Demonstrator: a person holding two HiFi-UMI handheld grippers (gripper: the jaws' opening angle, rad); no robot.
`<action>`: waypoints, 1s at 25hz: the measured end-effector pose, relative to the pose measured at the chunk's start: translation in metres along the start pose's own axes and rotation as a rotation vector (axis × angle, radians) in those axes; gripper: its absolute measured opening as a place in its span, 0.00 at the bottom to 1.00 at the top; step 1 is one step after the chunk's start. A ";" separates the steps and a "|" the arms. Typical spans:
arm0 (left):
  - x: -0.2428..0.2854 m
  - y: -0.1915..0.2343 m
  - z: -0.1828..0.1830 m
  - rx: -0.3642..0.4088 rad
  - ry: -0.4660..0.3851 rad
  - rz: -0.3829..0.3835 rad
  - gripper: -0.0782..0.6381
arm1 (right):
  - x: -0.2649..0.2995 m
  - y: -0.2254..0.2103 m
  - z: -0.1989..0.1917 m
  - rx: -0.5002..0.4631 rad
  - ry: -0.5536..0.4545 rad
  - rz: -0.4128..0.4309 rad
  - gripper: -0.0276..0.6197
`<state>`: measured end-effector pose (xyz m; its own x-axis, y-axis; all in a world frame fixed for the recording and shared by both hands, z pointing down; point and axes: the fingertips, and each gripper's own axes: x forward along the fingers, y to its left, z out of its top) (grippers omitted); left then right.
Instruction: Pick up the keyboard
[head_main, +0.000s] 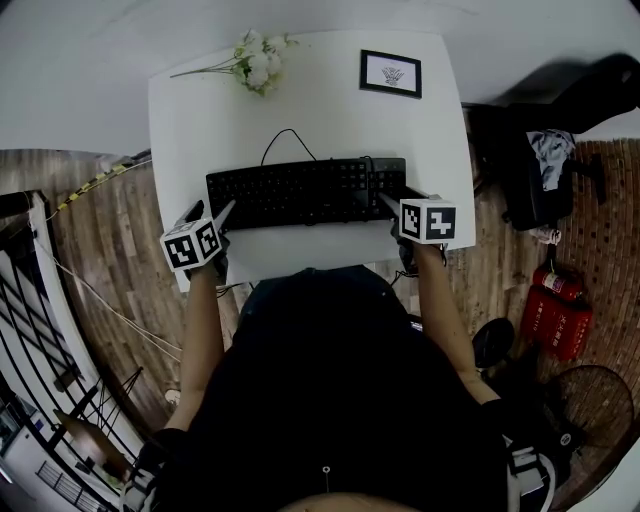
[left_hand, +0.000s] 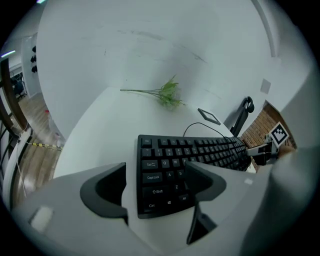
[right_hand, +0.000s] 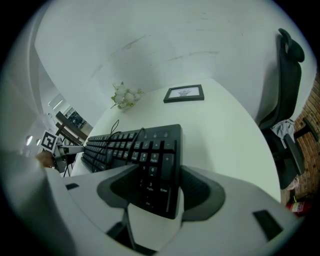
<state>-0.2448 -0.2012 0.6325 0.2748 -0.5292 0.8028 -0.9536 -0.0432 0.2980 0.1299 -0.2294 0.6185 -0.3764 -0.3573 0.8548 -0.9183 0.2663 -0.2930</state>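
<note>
A black keyboard (head_main: 305, 192) lies across the white table (head_main: 200, 120), its cable looping toward the far side. My left gripper (head_main: 212, 210) is at the keyboard's left end. In the left gripper view the keyboard (left_hand: 200, 155) has its near left corner between the wide-open jaws of that gripper (left_hand: 155, 172); the left pad stands clear of it over bare table. My right gripper (head_main: 400, 200) is at the right end. In the right gripper view that gripper (right_hand: 150, 175) has its pads closed on the number-pad corner of the keyboard (right_hand: 145, 150).
A sprig of white flowers (head_main: 258, 62) and a small framed picture (head_main: 390, 72) lie at the table's far side. A black chair (head_main: 540, 170) with cloth on it stands to the right, with red fire extinguishers (head_main: 560, 310) on the wooden floor.
</note>
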 end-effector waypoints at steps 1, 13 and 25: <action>0.002 -0.001 -0.002 -0.007 0.014 -0.017 0.60 | 0.000 0.000 0.000 0.000 0.000 0.000 0.44; 0.015 -0.005 -0.019 -0.077 0.142 -0.060 0.59 | 0.001 -0.001 -0.002 0.005 0.010 -0.003 0.44; 0.012 -0.008 -0.018 -0.091 0.159 -0.066 0.57 | 0.001 -0.004 0.002 0.017 0.008 -0.002 0.44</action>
<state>-0.2319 -0.1920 0.6492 0.3587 -0.3870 0.8494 -0.9200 0.0071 0.3918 0.1330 -0.2329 0.6196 -0.3732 -0.3509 0.8588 -0.9212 0.2499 -0.2983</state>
